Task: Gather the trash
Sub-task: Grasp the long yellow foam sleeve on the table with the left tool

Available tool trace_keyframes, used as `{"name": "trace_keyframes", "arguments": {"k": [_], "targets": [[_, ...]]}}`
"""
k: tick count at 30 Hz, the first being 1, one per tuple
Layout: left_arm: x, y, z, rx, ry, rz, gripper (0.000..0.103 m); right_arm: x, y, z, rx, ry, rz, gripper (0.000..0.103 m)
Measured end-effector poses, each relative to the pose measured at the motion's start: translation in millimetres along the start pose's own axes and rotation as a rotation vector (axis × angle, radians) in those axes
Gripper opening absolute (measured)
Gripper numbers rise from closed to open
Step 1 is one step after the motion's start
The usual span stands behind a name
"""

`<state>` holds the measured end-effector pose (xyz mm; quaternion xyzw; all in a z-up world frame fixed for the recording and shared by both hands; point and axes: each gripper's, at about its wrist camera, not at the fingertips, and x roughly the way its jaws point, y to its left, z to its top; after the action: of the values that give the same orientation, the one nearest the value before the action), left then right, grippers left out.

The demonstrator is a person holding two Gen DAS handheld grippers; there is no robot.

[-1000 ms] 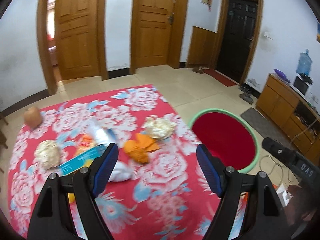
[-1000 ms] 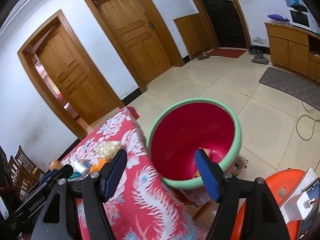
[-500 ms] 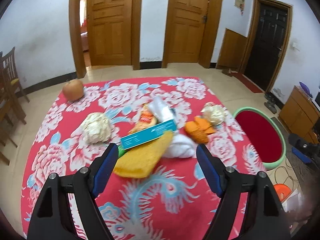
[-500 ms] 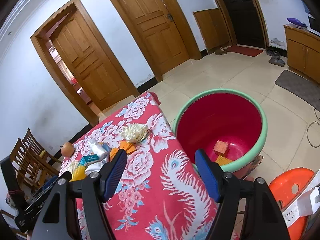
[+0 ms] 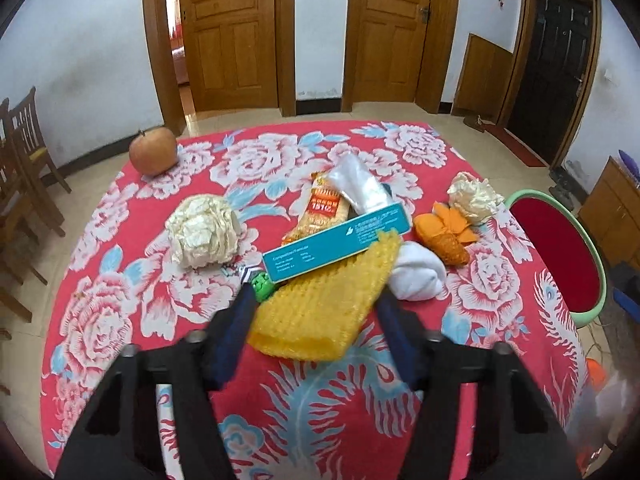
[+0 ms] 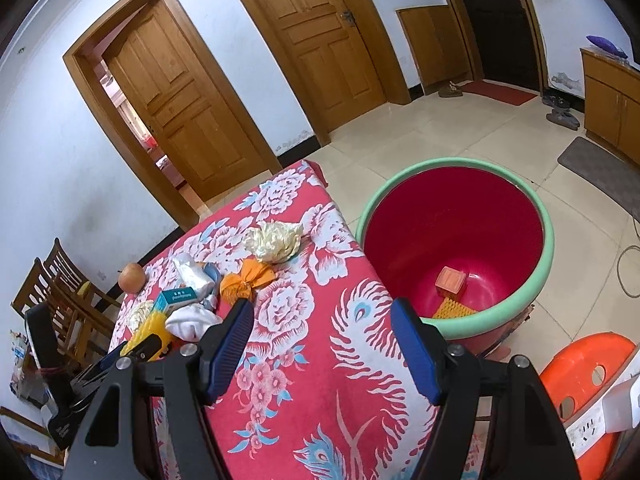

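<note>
Two tools in play, one working. The left tool (image 5: 316,312) points down at the litter heap on the red floral tabletop (image 5: 120,320), its jaws closing around the near end of the yellow foam net (image 5: 320,304); the net lies between the blue pads, but whether the pads press on it yet I cannot tell. The net's far tip tucks under the teal carton (image 5: 336,246), which leans across a snack wrapper (image 5: 322,212) and a clear plastic bag (image 5: 356,184). A white wad (image 5: 416,276) sits just beside the net on the right, a small green bit (image 5: 264,285) touching its left edge near the left pad. Judgement: grip only the net, keep the pads off the green bit and the wad, and draw it toward the near edge before lifting, so the carton slides off instead of tipping the stack. Foam net is soft and will squash; a full close is likely needed. Right tool (image 6: 322,344) hangs wide and empty over the tabletop corner, beside the red bin with green rim (image 6: 548,248), which stands on the floor off the tabletop's right side and already holds an orange box (image 6: 451,280). Two crumpled paper balls (image 5: 202,232), orange peel (image 5: 444,232) and an apple (image 5: 154,151) lie apart from the heap; the apple probably is not trash.
</note>
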<state>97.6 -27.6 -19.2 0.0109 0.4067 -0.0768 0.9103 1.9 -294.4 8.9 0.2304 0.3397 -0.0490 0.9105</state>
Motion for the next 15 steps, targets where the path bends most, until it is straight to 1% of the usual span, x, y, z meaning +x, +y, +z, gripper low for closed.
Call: {"name": "trace_keyframes", "arguments": {"k": [2, 4, 6, 7, 9, 15], "targets": [[1, 4, -1, -0.014, 0.008, -0.029, 0.028, 2, 1, -1, -0.003, 0.007, 0.002, 0.073], [0, 6, -1, -0.022, 0.011, -0.055, 0.02, 4, 2, -2, -0.001, 0.017, 0.005, 0.073], [-3, 9, -1, -0.041, 0.012, -0.081, 0.013, 6, 2, -2, 0.007, 0.035, 0.033, 0.073], [-5, 11, -1, -0.055, 0.012, -0.099, 0.011, 7, 2, -2, 0.011, 0.048, 0.04, 0.073], [-12, 15, -1, -0.077, 0.003, -0.121, 0.011, 8, 5, -3, 0.013, 0.065, 0.065, 0.073], [-41, 29, 0, -0.115, -0.061, -0.129, 0.011, 7, 24, -6, -0.042, 0.077, 0.087, 0.073]]}}
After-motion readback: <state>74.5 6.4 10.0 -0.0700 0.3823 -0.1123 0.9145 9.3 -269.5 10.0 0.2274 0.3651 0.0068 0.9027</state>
